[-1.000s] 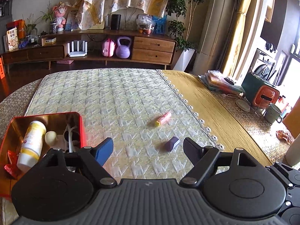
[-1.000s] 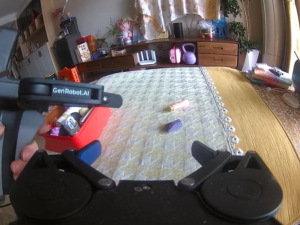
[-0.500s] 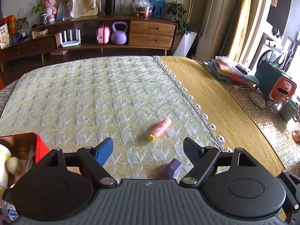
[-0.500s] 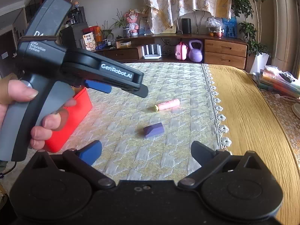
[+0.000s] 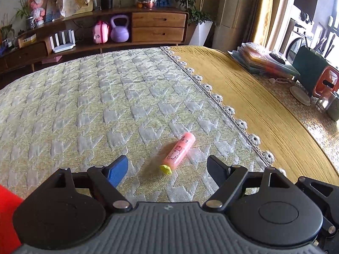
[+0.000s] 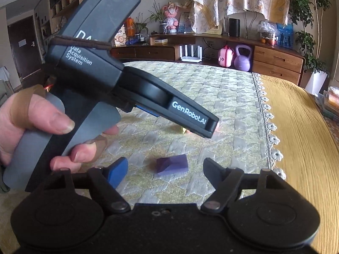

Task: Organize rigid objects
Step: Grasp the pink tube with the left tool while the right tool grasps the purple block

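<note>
Lining up two grabs at once: left hand-held gripper (image 5: 167, 166) on the pink tube (image 5: 178, 153), right hand-held gripper (image 6: 165, 166) on the purple block (image 6: 172, 165).

Both sets of jaws apart with nothing pinched yet; tube lying slantwise on the quilted cloth (image 5: 84, 110) between the left fingers, block flat on the same cloth between the right ones. Best to come down squarely across the tube's round body so it can't roll out, and to catch the block on its flat sides. Compared with a second back: both closer and lower over their targets, right jaws just been closing with the block between them but untouched, left opening unchanged, red box (image 5: 7, 211) now only a sliver at the left view's edge.
</note>
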`<state>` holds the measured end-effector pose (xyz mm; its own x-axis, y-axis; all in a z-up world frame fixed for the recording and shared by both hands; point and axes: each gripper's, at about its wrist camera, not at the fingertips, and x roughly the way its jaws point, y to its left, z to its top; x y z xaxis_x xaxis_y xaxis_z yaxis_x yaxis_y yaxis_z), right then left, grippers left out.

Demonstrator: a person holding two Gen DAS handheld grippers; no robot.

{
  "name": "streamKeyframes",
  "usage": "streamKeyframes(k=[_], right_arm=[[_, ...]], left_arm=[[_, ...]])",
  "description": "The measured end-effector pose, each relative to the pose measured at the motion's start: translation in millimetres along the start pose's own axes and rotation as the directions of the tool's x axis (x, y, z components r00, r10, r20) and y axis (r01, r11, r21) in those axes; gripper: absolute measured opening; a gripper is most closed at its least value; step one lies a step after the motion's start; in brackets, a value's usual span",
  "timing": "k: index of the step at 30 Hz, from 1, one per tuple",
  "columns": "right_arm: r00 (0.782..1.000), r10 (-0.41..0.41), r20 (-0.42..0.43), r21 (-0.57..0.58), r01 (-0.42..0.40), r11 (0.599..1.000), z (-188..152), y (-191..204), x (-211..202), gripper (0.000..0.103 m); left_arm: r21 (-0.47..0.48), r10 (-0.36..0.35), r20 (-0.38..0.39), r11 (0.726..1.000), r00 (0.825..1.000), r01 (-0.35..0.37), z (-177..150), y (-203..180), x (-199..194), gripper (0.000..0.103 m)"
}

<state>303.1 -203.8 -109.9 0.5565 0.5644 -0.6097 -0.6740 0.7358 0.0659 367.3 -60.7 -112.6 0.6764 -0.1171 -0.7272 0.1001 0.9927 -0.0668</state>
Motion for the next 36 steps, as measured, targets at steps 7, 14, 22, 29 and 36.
streamKeyframes(k=[7, 14, 22, 29, 36], right_arm=[[1.000, 0.012, -0.009, 0.006, -0.012, 1.000, -4.0, -0.3, 10.2, 0.064], [0.999, 0.033, 0.006, 0.020, -0.033, 0.999, -7.5, -4.2, 8.9, 0.062], [1.000, -0.004, 0.005, -0.021, 0.004, 1.000, -6.7, -0.9, 9.4, 0.042], [0.999, -0.037, 0.012, 0.005, 0.037, 0.999, -5.7, 1.0, 7.1, 0.035], [0.997, -0.068, 0.024, 0.069, 0.066, 0.995, -7.7, 0.9, -10.6, 0.035]], left_arm=[[0.090, 0.016, 0.009, 0.996, 1.000, -0.017, -3.0, -13.4, 17.3, 0.059], [0.120, -0.002, 0.038, 0.993, 0.999, -0.003, -2.1, -17.5, 19.4, 0.033], [0.185, 0.063, 0.063, 0.980, 0.996, -0.073, -4.1, -25.6, 18.0, 0.024], [0.176, 0.087, 0.054, 0.980, 0.995, -0.095, -6.5, -23.6, 13.6, 0.016], [0.115, 0.082, 0.026, 0.990, 0.996, -0.085, -13.8, -19.7, -2.1, 0.016]])
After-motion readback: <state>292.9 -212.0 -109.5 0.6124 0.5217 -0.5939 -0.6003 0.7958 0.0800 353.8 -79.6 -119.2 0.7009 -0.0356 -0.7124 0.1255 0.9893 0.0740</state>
